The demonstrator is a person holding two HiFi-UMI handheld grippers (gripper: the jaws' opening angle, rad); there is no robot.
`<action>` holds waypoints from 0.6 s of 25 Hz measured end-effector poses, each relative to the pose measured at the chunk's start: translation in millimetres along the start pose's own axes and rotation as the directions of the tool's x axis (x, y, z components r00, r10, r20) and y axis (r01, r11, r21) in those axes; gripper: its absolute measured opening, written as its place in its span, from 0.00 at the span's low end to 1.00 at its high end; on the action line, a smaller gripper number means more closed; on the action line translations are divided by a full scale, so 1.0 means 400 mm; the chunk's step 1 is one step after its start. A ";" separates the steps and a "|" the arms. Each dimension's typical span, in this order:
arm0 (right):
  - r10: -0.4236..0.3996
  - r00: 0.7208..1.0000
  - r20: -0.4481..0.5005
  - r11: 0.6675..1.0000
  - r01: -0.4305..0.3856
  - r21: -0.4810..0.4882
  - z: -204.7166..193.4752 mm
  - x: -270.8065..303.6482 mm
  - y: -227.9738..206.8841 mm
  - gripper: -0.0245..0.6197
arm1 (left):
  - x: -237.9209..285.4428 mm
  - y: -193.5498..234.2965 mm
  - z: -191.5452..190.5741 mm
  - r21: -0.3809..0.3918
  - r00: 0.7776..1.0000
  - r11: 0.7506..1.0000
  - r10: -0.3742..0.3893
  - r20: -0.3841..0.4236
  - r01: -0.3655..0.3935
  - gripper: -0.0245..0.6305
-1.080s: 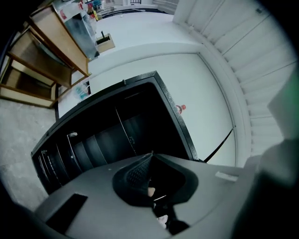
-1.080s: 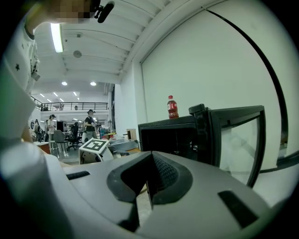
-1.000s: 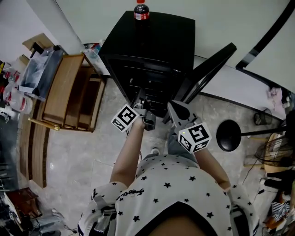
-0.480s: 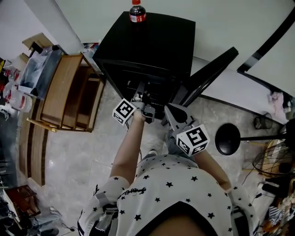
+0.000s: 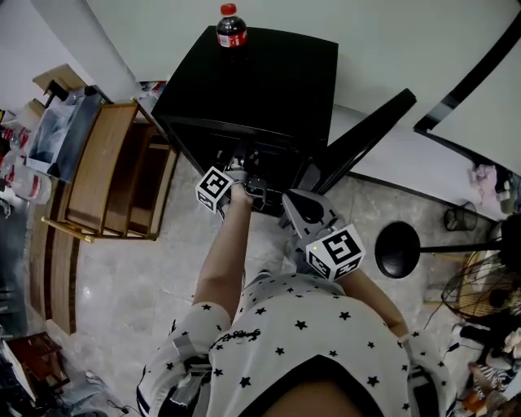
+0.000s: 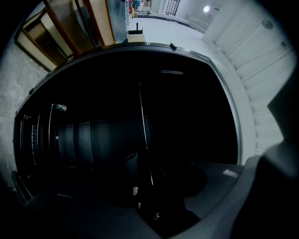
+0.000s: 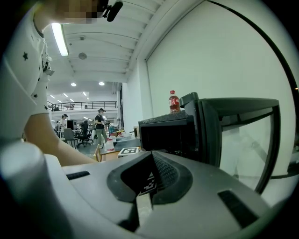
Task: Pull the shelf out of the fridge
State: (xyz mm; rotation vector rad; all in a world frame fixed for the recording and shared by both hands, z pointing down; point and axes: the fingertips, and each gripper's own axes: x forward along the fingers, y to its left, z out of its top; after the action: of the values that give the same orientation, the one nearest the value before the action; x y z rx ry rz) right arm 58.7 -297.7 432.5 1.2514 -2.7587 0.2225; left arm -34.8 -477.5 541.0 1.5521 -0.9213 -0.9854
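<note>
Reaching into the black fridge (image 5: 269, 77), the left gripper (image 5: 247, 167) is pointing at the dark inside, and its jaws have just been opening wide. The shelf (image 6: 144, 126) is sitting inside the fridge, right in front of this gripper. Only a thin wire of it is showing, and that wire seems to be running between the open jaws without being pinched. The right gripper (image 5: 293, 202) is waiting just beside the left one, outside the fridge, with its jaws together and nothing in them. The door (image 5: 362, 134) is standing open past the right gripper. I think the next job is closing on the wire and pulling. If the jaws are closing a bit to one side, they could be missing the wire. If the pull is going crooked, the shelf could be getting stuck in the fridge. A hard tug could be shaking the fridge, and the bottle (image 5: 231, 24) standing on top, above the left gripper, could be tipping over.
</note>
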 end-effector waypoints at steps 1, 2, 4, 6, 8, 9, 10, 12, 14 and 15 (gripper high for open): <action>0.003 1.000 -0.002 1.000 -0.003 -0.001 -0.001 0.003 0.000 0.03 | 0.011 0.004 0.003 -0.009 1.000 1.000 0.000 0.005 0.000 0.30; 0.006 1.000 -0.005 1.000 -0.006 -0.003 -0.001 0.005 0.000 0.03 | 0.020 0.008 0.008 -0.019 1.000 1.000 0.001 0.013 -0.001 0.30; 0.011 1.000 -0.009 1.000 -0.011 -0.005 -0.005 0.007 0.001 0.03 | 0.037 0.017 0.019 -0.041 0.999 0.999 0.007 0.032 -0.006 0.30; 0.012 1.000 -0.013 1.000 -0.012 -0.007 -0.008 0.007 0.001 0.03 | 0.051 0.025 0.027 -0.052 0.999 0.999 0.017 0.043 -0.015 0.30; 0.007 1.000 -0.015 1.000 -0.007 -0.006 -0.011 0.004 -0.001 0.03 | 0.065 0.028 0.029 -0.045 0.999 0.999 0.027 0.040 -0.025 0.30; 0.005 1.000 -0.016 1.000 -0.005 -0.004 -0.013 0.003 -0.003 0.03 | 0.071 0.028 0.031 -0.038 0.999 0.999 0.033 0.038 -0.031 0.28; 0.002 1.000 -0.018 1.000 -0.002 -0.003 -0.014 0.002 -0.005 0.03 | 0.076 0.028 0.032 -0.033 0.998 0.999 0.040 0.038 -0.039 0.24; -0.005 1.000 -0.021 1.000 0.005 0.000 -0.018 -0.001 -0.008 0.03 | 0.082 0.032 0.037 -0.027 0.997 0.998 0.060 0.043 -0.059 0.16; -0.011 1.000 -0.022 1.000 0.011 0.005 -0.020 -0.005 -0.010 0.03 | 0.085 0.035 0.041 -0.024 0.996 0.997 0.080 0.044 -0.079 0.11; -0.014 1.000 -0.021 1.000 0.014 0.008 -0.020 -0.006 -0.010 0.03 | 0.086 0.036 0.042 -0.021 0.995 0.996 0.085 0.044 -0.085 0.10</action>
State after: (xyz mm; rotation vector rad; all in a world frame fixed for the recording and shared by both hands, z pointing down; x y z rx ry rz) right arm 63.8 -297.2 440.4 1.2625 -2.7328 0.2447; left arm -38.6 -517.4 548.3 1.4680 -0.9981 -0.9688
